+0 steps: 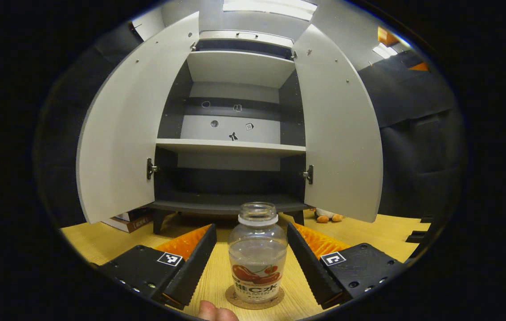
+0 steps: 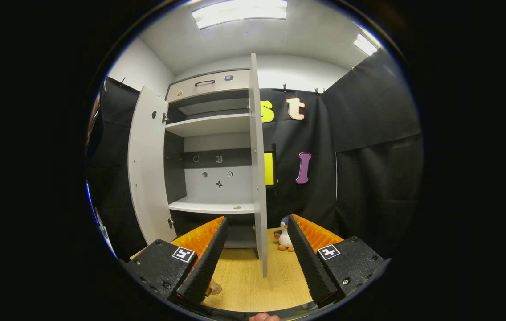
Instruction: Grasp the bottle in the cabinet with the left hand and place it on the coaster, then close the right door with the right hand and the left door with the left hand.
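In the left gripper view we see the left gripper [image 1: 253, 256] with its jaws spread wide, one on each side of the bottle [image 1: 258, 254] and clear of it, gripping nothing. The bottle stands upright, uncapped, on the round coaster [image 1: 254, 301] on the wooden desk [image 1: 360, 232]. A fingertip [image 1: 215, 312] peeks in at the bottom edge. Beyond the bottle stands the cabinet [image 1: 235, 147], its left door [image 1: 121, 142] and right door [image 1: 340, 133] both swung open, the shelves bare. Some books [image 1: 128, 220] lie under the left door, and a penguin toy [image 1: 326, 216] sits by the cabinet's right foot.

In the right gripper view the right gripper [image 2: 255, 254] has its jaws wide apart, holding nothing. The right door [image 2: 257, 169] stands edge-on between them, farther off, with the penguin toy [image 2: 284, 236] just beside it.
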The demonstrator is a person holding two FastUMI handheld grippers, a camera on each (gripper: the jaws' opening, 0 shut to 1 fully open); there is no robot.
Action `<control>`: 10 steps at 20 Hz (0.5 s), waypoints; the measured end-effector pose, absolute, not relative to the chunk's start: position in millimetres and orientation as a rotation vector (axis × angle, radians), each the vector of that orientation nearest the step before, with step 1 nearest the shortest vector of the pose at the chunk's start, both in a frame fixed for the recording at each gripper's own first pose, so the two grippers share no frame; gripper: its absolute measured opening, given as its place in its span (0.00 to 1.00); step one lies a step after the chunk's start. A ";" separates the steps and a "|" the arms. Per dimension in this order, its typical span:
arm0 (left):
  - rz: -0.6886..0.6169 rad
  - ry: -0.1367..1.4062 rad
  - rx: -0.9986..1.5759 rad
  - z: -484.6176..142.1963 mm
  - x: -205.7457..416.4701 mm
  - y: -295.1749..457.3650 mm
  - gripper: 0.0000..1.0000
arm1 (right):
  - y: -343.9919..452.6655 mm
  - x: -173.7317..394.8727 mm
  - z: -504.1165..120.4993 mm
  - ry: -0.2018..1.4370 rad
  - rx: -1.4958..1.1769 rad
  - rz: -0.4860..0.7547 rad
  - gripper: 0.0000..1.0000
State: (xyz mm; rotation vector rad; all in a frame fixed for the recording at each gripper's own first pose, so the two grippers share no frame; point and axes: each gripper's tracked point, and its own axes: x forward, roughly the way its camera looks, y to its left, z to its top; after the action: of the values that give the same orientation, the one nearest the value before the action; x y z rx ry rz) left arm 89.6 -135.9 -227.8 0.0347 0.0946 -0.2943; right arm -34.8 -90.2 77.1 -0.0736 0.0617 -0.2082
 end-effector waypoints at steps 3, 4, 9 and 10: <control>-0.303 0.087 0.002 -185.9 79.4 -134.4 0.95 | -92.0 -31.9 71.7 0.042 -0.074 -0.201 0.82; -0.302 0.080 0.004 -170.0 77.8 -132.8 0.95 | -91.3 -29.4 68.8 0.032 -0.080 -0.194 0.82; -0.275 0.062 -0.013 -92.3 71.2 -117.7 0.95 | -86.1 -12.7 53.6 -0.023 -0.032 -0.137 0.82; -0.274 0.071 -0.005 -83.2 69.1 -114.6 0.99 | -86.4 -8.3 48.8 -0.030 -0.015 -0.129 0.82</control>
State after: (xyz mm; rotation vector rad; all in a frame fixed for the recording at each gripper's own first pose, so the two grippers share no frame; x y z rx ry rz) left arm 69.1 -114.6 -83.2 -0.0046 0.0714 -0.2735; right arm -8.3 -86.4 48.8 -0.0147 -0.0300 -0.1290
